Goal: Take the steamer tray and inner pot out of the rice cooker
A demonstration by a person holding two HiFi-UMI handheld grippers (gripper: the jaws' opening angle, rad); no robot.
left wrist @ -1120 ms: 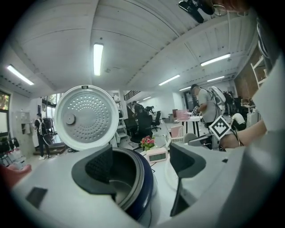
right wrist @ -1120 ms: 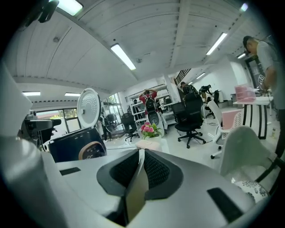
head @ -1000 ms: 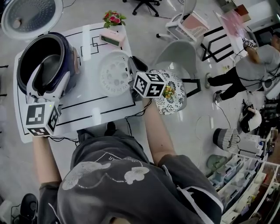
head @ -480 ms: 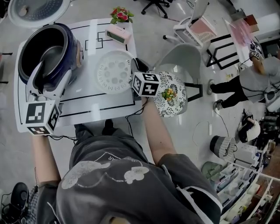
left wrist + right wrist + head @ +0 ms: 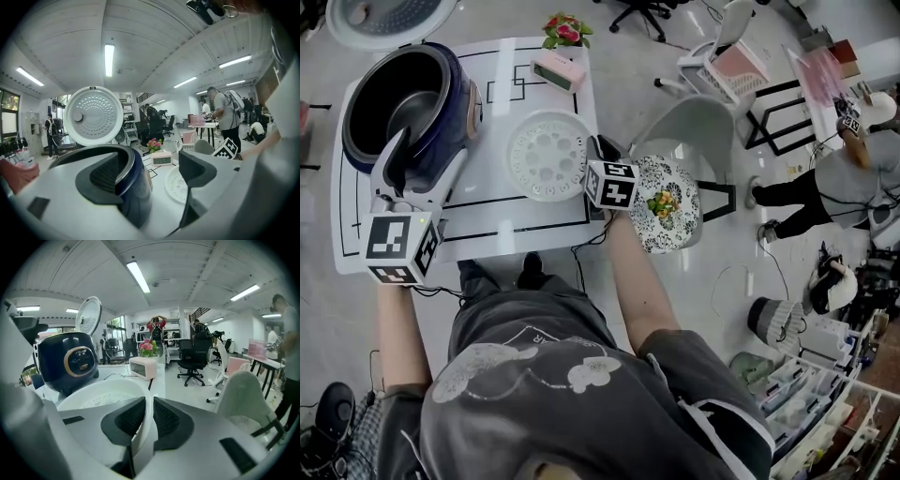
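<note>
1. Right gripper [image 5: 589, 157] had the right rim of the steamer tray [image 5: 546, 155] between its pads. The jaws were nearly together and had just been opening, though the pads still looked to be touching the rim.
2. The tray lay flat on the table [image 5: 487, 217], by its right edge. It was apart from the rice cooker [image 5: 457, 98] at the far left corner. The inner pot [image 5: 405, 111] sat inside the cooker, with the lid raised.
3. Left gripper [image 5: 424, 161] had its jaws wide apart and gripped nothing. It hovered at the cooker's near rim.
4. My judgement: finish the release first. Open fully, then back straight out along the jaws so the rim isn't dragged toward the edge.
5. Against a second earlier, the right gripper and tray had come lower. The left gripper had hardly shifted.
</note>
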